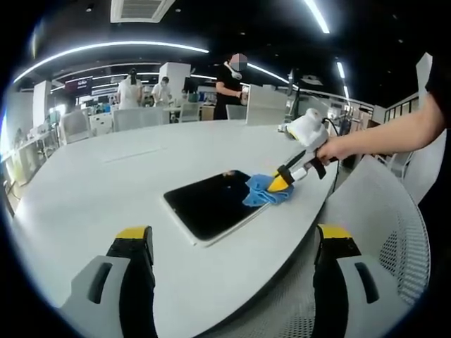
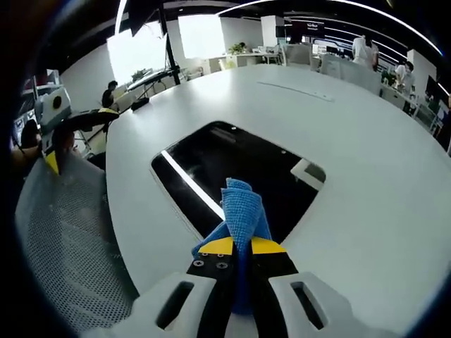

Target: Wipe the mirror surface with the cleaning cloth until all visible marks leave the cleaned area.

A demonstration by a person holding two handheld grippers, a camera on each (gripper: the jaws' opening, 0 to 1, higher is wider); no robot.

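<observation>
blue cloth [image 2: 243, 211] bunched in right tool [image 2: 242, 248], on dark mirror [image 2: 232, 169].

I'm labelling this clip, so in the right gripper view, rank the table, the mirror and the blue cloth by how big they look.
Largest to smallest:
1. table
2. mirror
3. blue cloth, though it sits nearest the camera, pinched in the right tool, so it looks bigger than it is.

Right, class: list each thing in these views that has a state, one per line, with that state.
Flat dark rectangular mirror: lying flat on the white table, one edge under the cloth.
Blue woven cleaning cloth: bunched, clamped, resting on the mirror.
Right gripper: shut on the cloth.
Left gripper: open, holding nothing, off the table's edge.
</observation>
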